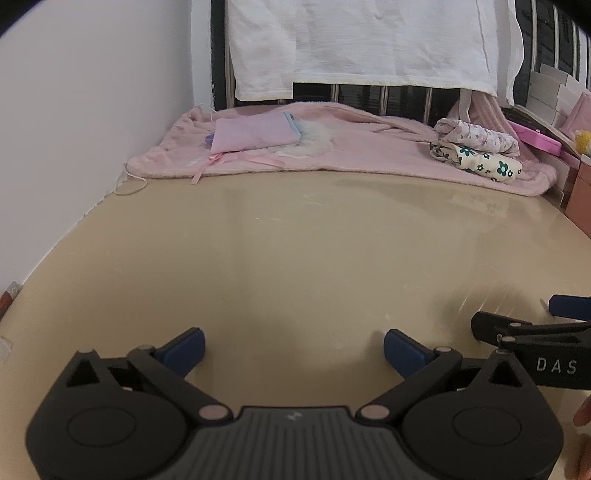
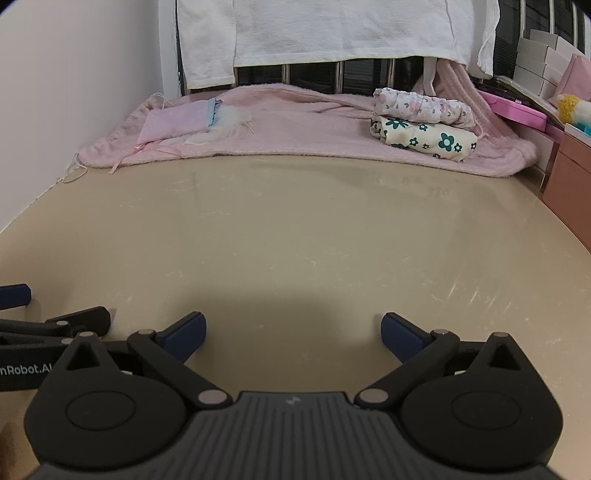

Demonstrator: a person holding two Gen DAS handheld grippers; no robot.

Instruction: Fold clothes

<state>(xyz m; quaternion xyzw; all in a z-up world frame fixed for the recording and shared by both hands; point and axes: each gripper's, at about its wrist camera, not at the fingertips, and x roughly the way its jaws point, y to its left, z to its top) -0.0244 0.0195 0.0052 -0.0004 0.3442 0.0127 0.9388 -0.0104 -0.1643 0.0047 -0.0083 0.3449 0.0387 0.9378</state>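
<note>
A large pink fleece garment lies spread across the far end of the beige table. On it at the left lies a folded pale pink piece. At the right sits a stack of two folded floral garments. My left gripper is open and empty, low over the near table. My right gripper is open and empty beside it; it also shows at the right edge of the left wrist view.
A white towel hangs on a dark railing behind the table. A white wall runs along the left. White boxes, a pink case and a brown cabinet stand at the right.
</note>
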